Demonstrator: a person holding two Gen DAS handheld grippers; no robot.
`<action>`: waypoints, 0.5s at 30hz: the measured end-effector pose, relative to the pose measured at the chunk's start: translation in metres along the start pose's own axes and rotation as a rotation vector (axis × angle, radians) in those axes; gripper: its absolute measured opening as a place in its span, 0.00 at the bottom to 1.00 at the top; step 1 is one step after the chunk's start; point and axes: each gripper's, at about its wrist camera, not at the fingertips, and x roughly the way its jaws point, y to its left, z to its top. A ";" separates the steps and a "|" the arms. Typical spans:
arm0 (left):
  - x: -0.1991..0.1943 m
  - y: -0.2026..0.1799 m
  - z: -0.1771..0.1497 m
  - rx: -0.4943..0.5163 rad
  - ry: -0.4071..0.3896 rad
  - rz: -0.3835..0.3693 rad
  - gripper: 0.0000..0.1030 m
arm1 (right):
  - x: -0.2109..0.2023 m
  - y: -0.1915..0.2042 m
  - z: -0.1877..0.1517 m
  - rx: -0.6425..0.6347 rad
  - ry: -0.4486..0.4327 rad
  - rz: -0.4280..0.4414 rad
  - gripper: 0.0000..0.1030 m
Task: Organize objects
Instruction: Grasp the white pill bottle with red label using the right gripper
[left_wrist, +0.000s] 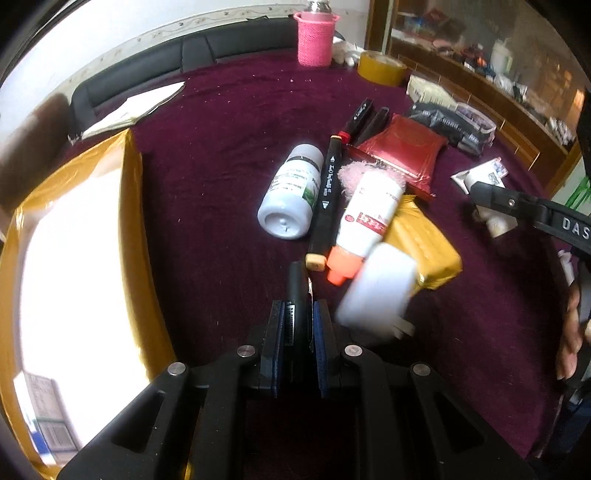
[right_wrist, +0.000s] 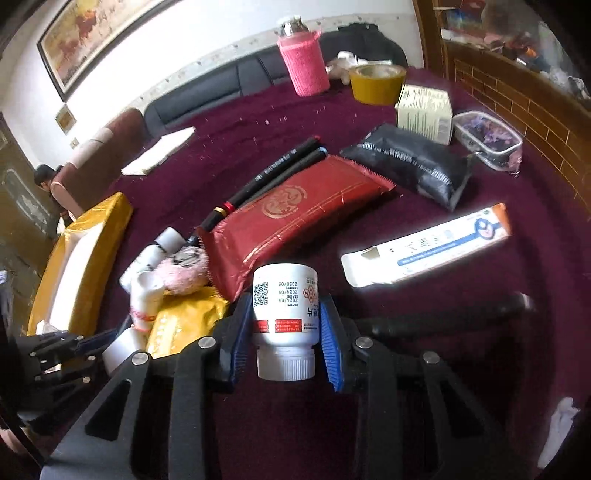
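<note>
Gripping a black marker, the left gripper is clamped tight; the right gripper pinches a white pill bottle above the table's near edge. Both look mid-carry; next likely calls for lowering into the yellow-rimmed box at the left edge.

The table cloth is a dark purple fabric, soft and a little fuzzy, with a matt look. The white bottle is smooth plastic with a ribbed cap and a glossy paper label, while the red pouch and the gold packet are shiny foil. The flask cover is rough pink knit.
</note>
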 end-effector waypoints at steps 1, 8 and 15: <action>-0.004 0.000 -0.002 -0.012 -0.012 -0.014 0.12 | -0.006 0.000 -0.002 0.003 -0.013 0.028 0.30; -0.043 -0.003 -0.011 -0.034 -0.112 -0.090 0.12 | -0.022 0.032 -0.011 -0.060 -0.049 0.146 0.31; -0.074 0.019 -0.017 -0.083 -0.188 -0.120 0.12 | -0.029 0.069 -0.020 -0.116 -0.047 0.207 0.31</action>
